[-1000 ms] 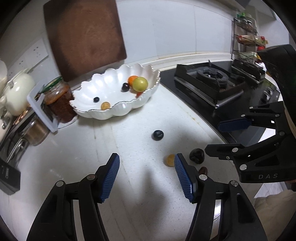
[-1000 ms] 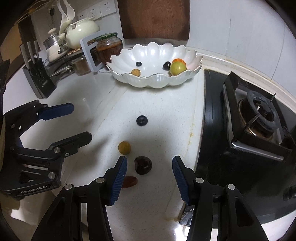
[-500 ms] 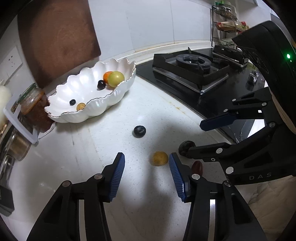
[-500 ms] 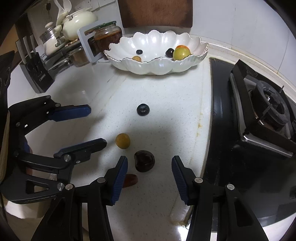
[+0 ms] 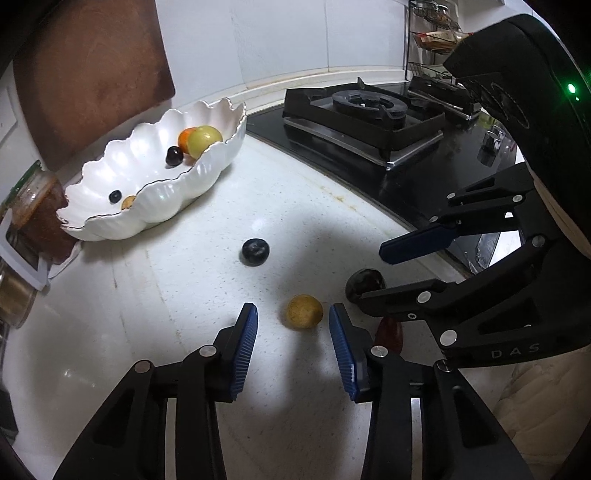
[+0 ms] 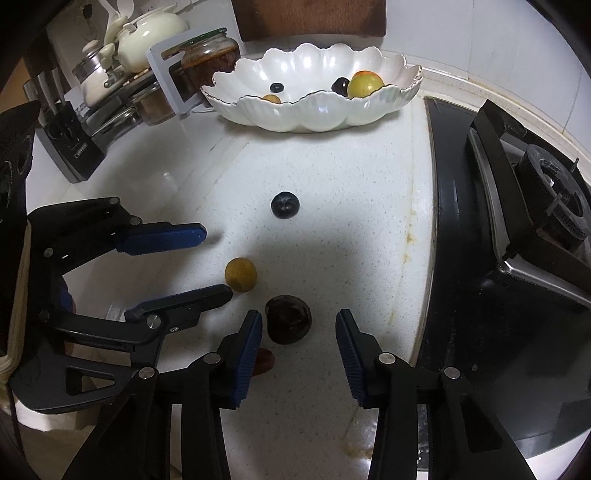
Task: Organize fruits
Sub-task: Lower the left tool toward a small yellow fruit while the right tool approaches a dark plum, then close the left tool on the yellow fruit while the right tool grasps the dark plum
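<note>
A white scalloped bowl (image 5: 155, 199) (image 6: 314, 110) holds several small fruits at the back of the white counter. On the counter lie a dark blue berry (image 5: 255, 251) (image 6: 284, 205), a small yellow fruit (image 5: 304, 311) (image 6: 240, 274), a dark brown fruit (image 5: 365, 282) (image 6: 289, 319) and a dark red fruit (image 5: 389, 329) (image 6: 263, 362). My left gripper (image 5: 291, 321) (image 6: 214, 262) is open, its fingertips either side of the yellow fruit, not touching. My right gripper (image 6: 299, 325) (image 5: 373, 273) is open around the dark brown fruit.
A black gas stove (image 5: 369, 114) (image 6: 517, 221) lies to the right. A jar (image 6: 210, 59), a teapot (image 6: 147, 33), a knife block (image 6: 70, 147) and a wooden board (image 5: 88, 70) stand at the back left. The counter's front edge is just behind the grippers.
Both grippers have moved forward and lower toward the loose fruits. The left one has swung right so the yellow fruit now sits between its fingertips; the brown fruit is nearer the right one's fingertips.
</note>
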Demonstrator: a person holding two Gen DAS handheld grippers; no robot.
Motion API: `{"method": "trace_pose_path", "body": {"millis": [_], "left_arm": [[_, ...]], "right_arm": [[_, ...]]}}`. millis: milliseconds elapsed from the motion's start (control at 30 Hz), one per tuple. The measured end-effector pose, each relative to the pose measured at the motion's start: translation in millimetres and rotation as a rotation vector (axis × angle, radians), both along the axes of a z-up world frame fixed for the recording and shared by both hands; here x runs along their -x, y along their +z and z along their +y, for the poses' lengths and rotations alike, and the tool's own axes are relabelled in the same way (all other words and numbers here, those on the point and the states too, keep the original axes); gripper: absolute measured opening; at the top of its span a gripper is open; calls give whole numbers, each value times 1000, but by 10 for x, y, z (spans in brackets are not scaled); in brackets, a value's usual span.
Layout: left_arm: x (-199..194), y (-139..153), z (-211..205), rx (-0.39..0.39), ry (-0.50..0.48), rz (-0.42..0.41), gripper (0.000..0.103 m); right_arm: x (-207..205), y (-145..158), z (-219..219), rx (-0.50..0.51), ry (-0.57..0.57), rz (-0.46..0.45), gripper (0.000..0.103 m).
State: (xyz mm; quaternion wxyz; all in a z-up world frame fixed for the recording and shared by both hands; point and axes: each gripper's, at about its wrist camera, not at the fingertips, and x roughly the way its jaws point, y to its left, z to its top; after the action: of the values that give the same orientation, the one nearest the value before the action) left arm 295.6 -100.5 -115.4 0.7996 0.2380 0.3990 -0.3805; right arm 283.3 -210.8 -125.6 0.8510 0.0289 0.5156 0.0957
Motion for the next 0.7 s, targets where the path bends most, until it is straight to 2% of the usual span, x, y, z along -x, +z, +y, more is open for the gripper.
{"method": "trace_pose_path", "body": {"millis": [67,300,500,600,700], "left_arm": [[-11,-19,-12,0,-7,0,39],[-49,-72,-45,-5,-18,12,35],[-76,-127,-69,-3,-17,39,30],[-78,-144,-79,-1,-13,48,25],[-86,-152,-73,7,0,58,24]], "right_arm": [[-9,-14,7,-4,4,6,36],[-44,-49,-2,-20,4,18,36],[-62,-81,24,-44,24,29,28],[-67,-80,35,-42,25,28,27],[-70,-80,31,-45,21,27,27]]}}
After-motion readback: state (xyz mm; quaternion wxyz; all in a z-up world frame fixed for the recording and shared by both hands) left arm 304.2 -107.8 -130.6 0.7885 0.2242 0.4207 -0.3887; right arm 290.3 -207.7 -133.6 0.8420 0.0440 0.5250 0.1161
